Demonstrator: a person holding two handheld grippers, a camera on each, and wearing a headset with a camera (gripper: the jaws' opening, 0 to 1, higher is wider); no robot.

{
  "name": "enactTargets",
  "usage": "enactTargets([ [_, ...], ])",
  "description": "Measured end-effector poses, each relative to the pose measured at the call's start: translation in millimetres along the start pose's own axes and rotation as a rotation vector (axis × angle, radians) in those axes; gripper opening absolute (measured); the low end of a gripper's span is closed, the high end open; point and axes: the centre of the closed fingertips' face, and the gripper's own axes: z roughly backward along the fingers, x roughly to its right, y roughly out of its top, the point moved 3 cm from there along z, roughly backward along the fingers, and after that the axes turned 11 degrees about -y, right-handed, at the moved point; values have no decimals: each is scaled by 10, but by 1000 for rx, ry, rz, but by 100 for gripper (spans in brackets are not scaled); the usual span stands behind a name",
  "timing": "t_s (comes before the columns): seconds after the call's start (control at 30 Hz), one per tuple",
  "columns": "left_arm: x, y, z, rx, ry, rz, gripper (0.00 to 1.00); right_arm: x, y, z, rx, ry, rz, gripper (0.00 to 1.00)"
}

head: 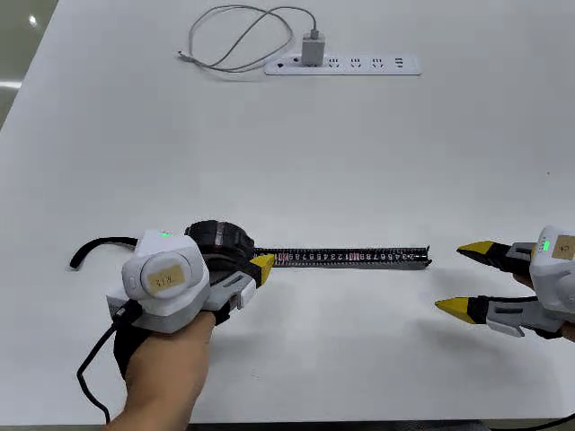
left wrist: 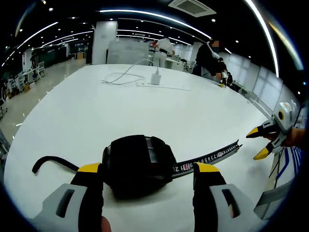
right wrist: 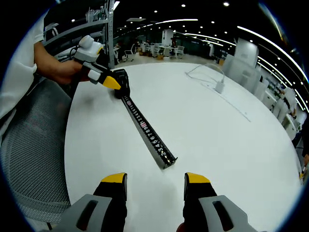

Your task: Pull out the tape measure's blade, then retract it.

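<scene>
The pull-out looks done to me, so the step in hand is the retraction. My left gripper (left wrist: 148,168) is clamped across the black case of the tape measure (head: 220,244), near the table's (head: 359,135) near edge, toward its left end. The blade (head: 350,258) lies flat along that edge, numbers up, and its tip (head: 426,258) points at my right gripper (head: 449,278). The right gripper's jaws stand wide with nothing between them, a little apart from the tip.

Next, I judge, the blade must run back into the case. The left gripper should hold the case firm. If the blade is locked, the lock needs freeing. The right gripper could take the tip to slow its return.

The case's black strap (head: 94,247) trails toward the left edge. Near the far edge sit a white power strip (head: 346,64) and a looped cable (head: 238,40). The table is plain white and glossy. Around it is a large open hall with strip lights overhead and people (left wrist: 207,58) standing beyond the far edge.
</scene>
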Motion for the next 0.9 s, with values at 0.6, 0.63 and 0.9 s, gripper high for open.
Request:
enactTargets([
  [0.6, -56, 7, -14, 14, 24, 40, 65, 170, 48, -137, -35, 54, 96, 36],
  [0.63, -58, 6, -15, 14, 25, 41, 64, 175, 48, -145, -37, 57, 102, 36],
  [0.9, -85, 8, -28, 20, 36, 65, 62, 200, 83, -200, -42, 82, 124, 35],
])
